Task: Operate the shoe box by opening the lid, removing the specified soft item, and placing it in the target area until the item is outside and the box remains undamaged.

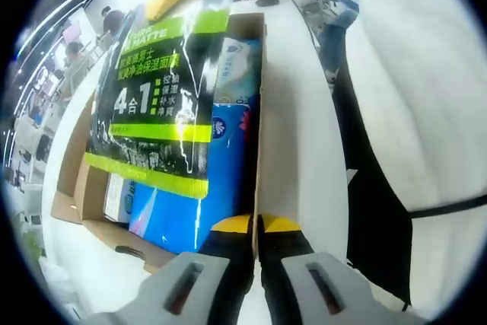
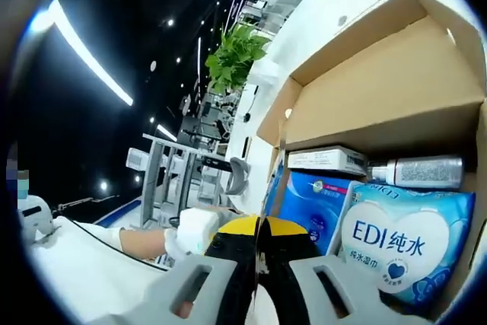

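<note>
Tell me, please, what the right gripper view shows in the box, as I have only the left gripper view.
Observer: A silver bottle lies on its side, just beyond a white wipes pack with a blue heart.
Operator: Thank you. Is the lid open from that side?
Observer: Yes, the brown lid is raised clear of the contents.
Operator: And how does the right gripper stand?
Observer: The right gripper has its yellow-tipped jaws together, right beside a blue pack.
</note>
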